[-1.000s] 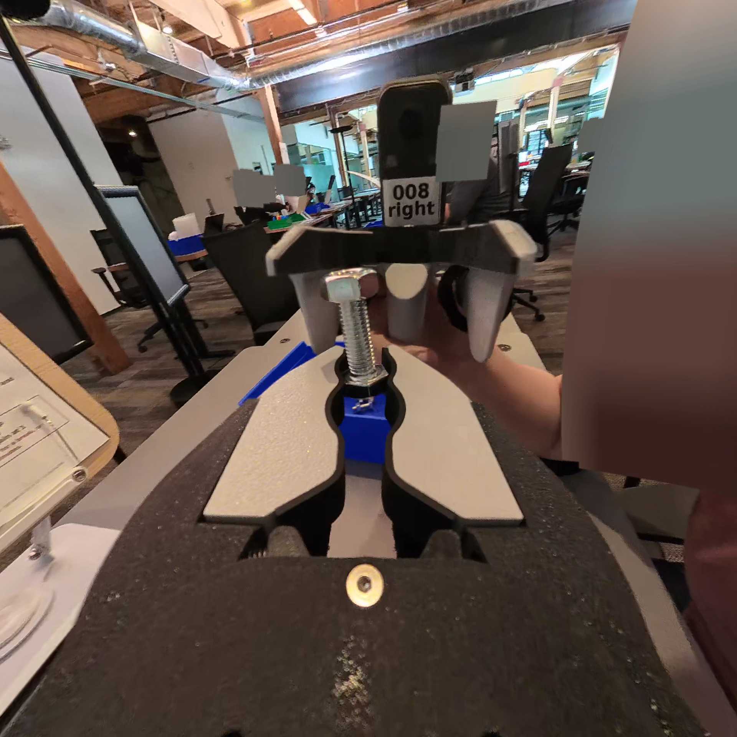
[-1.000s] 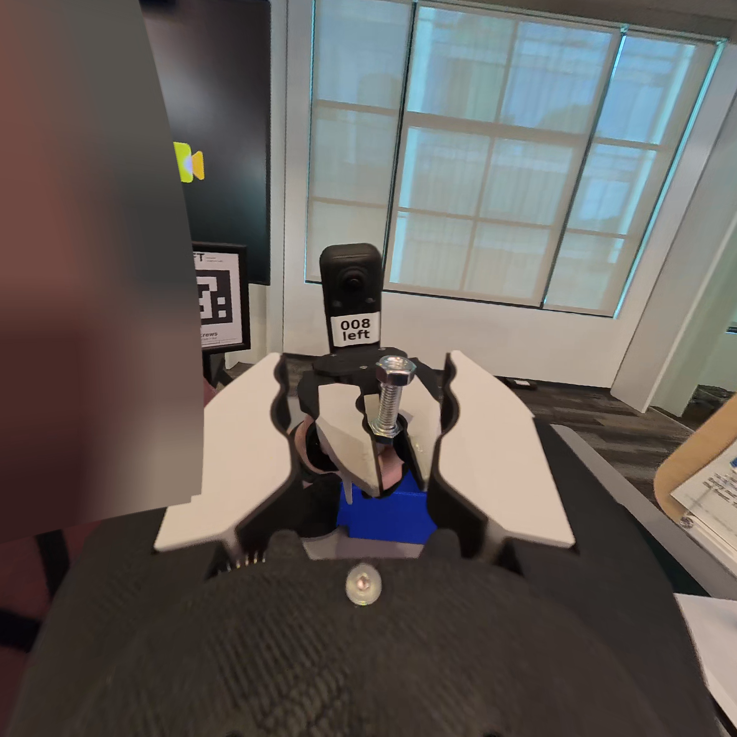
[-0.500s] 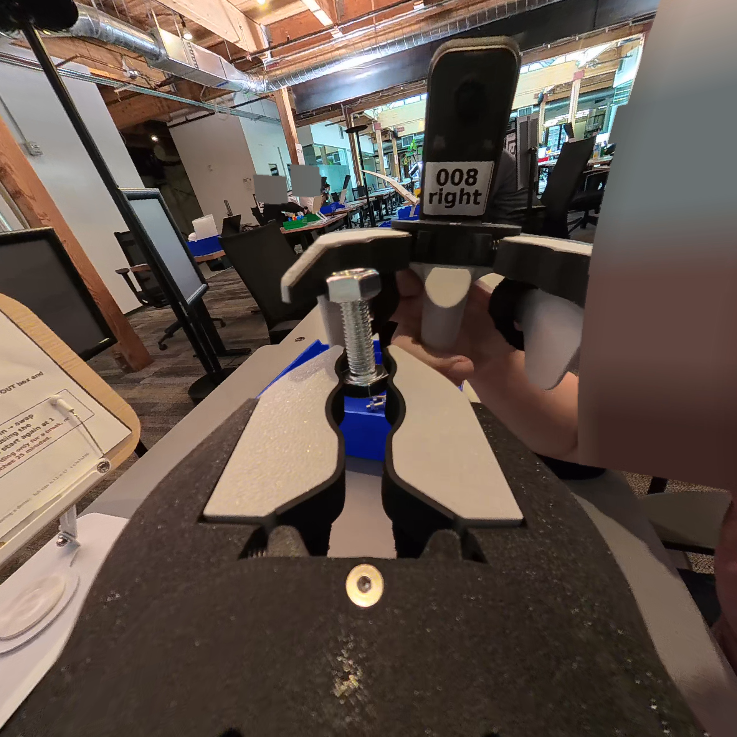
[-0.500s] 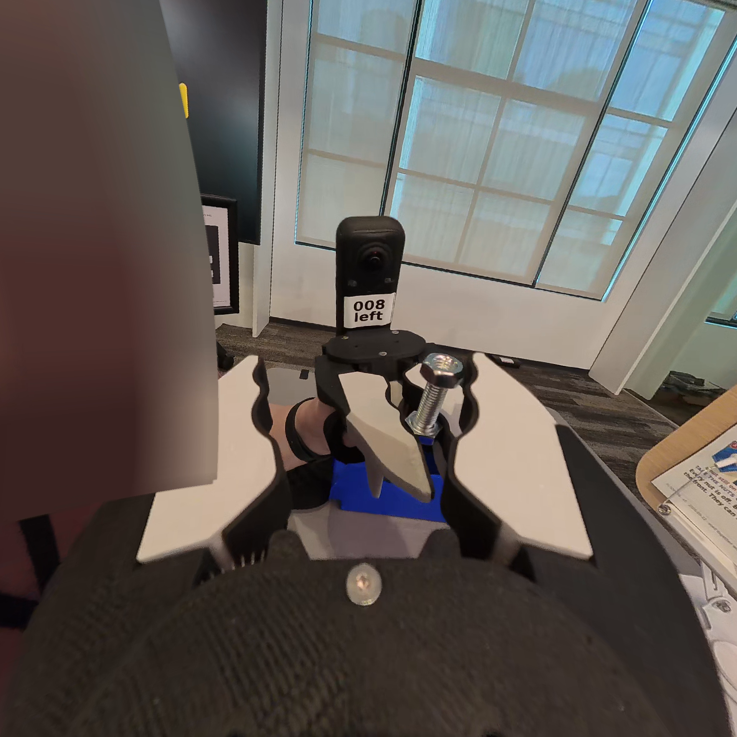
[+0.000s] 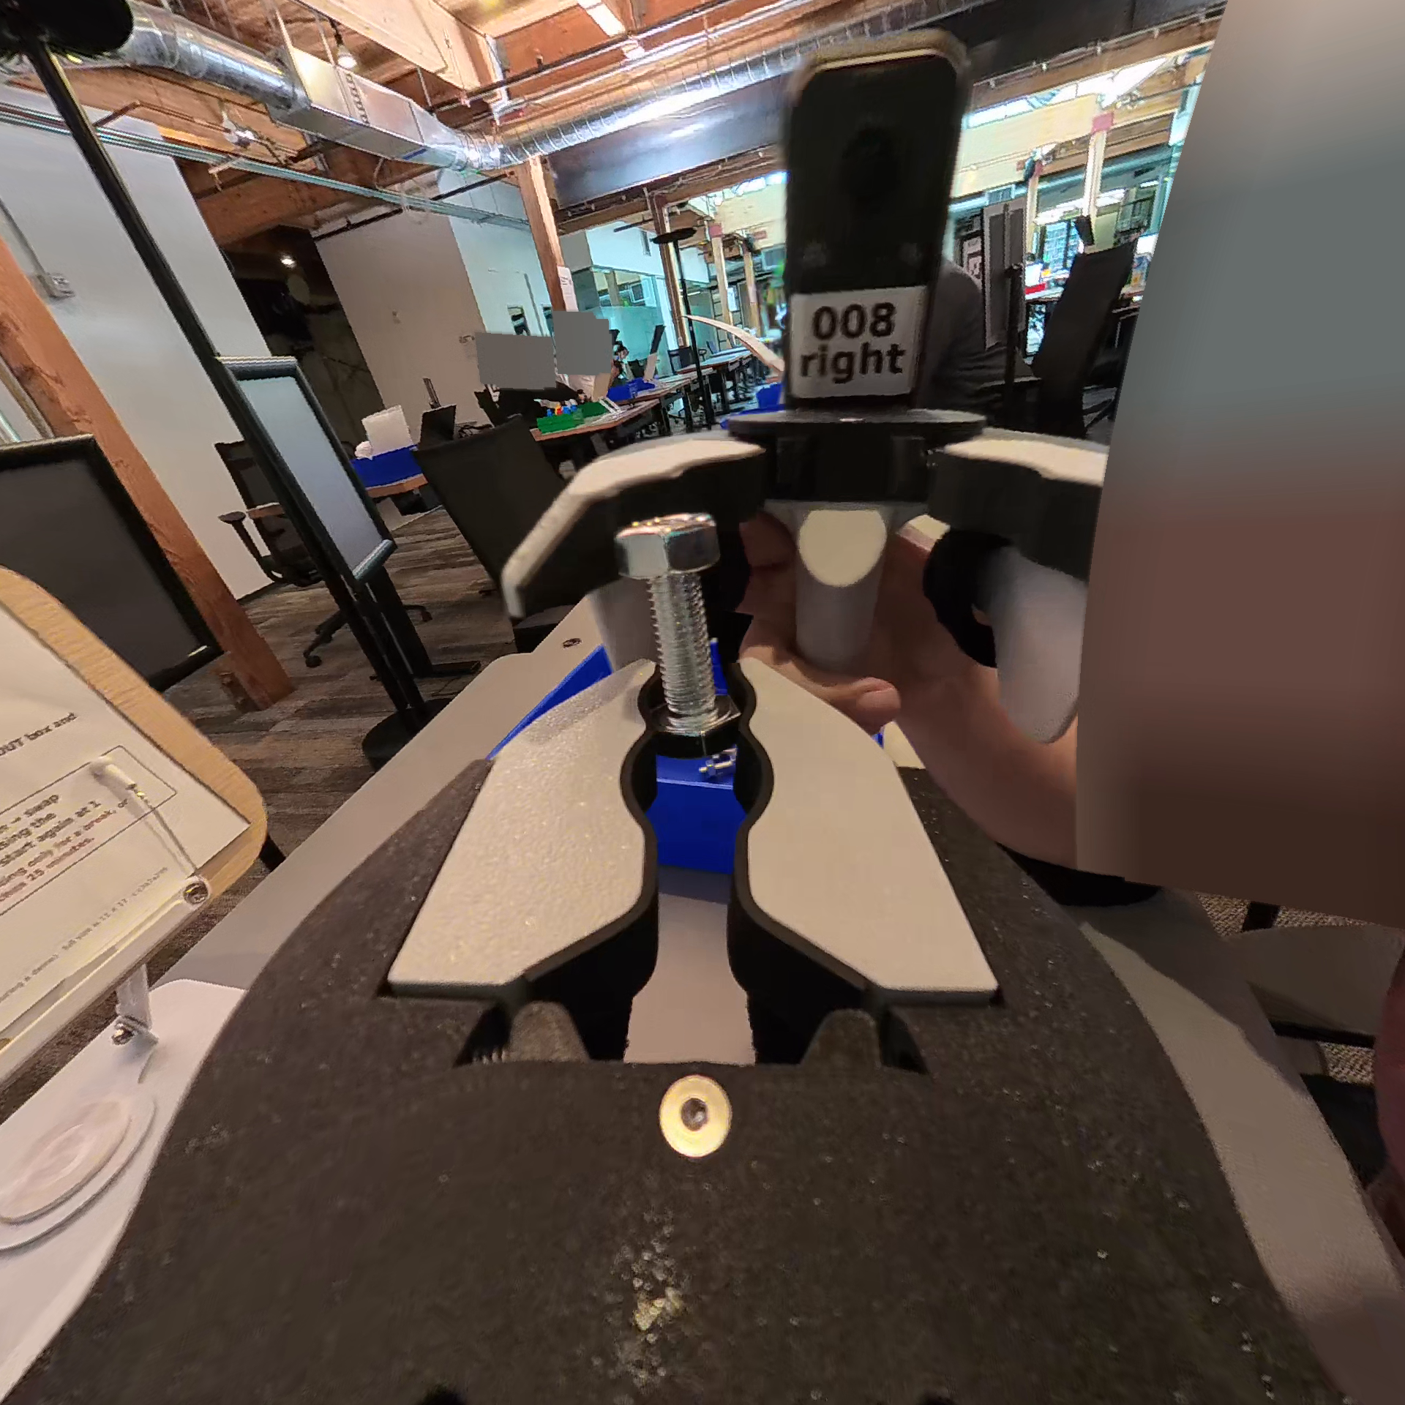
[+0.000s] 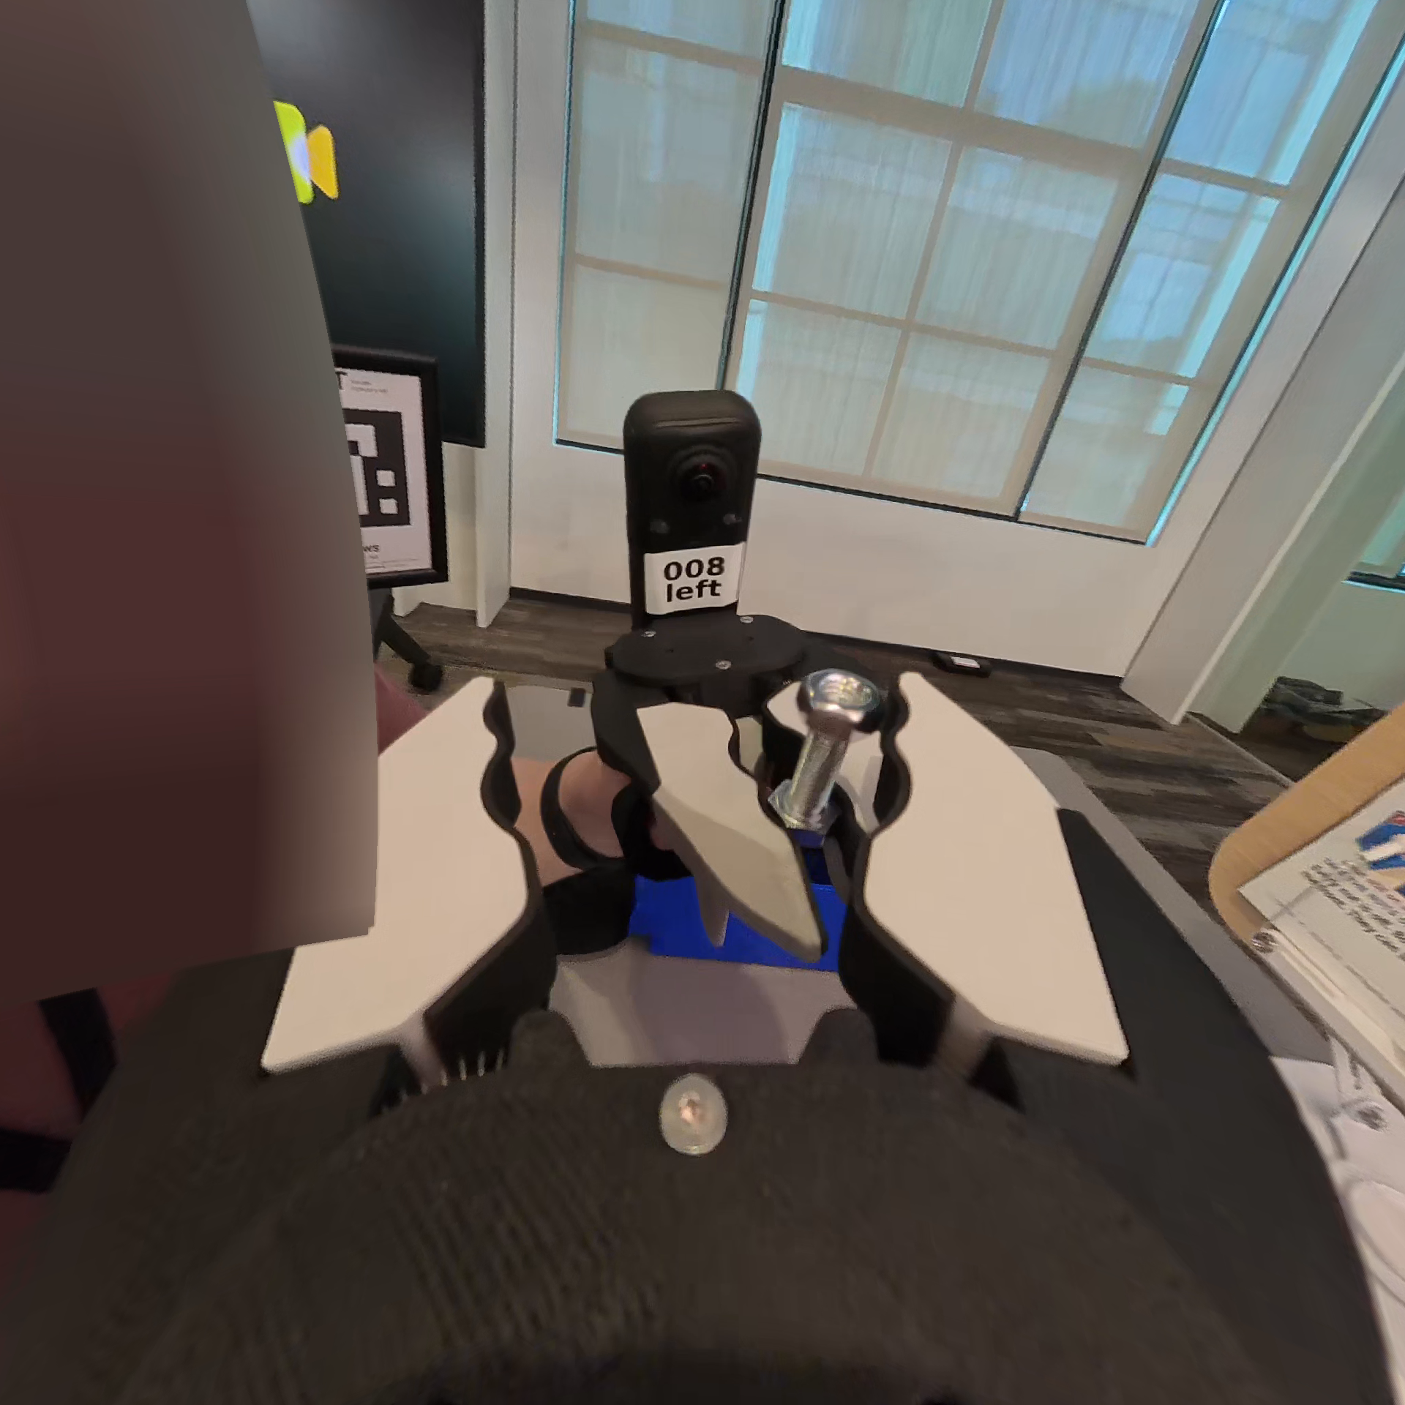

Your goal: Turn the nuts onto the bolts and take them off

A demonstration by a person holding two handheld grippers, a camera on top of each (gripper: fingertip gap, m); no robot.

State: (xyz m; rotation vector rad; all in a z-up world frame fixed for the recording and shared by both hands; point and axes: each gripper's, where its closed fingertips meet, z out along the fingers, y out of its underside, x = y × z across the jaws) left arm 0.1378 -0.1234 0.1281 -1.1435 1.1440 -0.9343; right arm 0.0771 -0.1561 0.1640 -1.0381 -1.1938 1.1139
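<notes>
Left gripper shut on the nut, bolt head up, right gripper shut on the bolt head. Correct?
Not quite. The right gripper is open: in the right wrist view its fingers stand wide apart, with the bolt head near the right one but not clamped. The rest holds: the left gripper is shut on the nut, bolt head up, as the left wrist view shows.

Silver hex-head bolt [image 5: 679, 623] stood head-up, roughly upright in left wrist view, leaning in right wrist view. Silver nut [image 5: 693, 721] sat threaded low on its shank, w/ bare thread above, pinched btwn two grey fingers over a blue box [image 5: 696, 819].
</notes>
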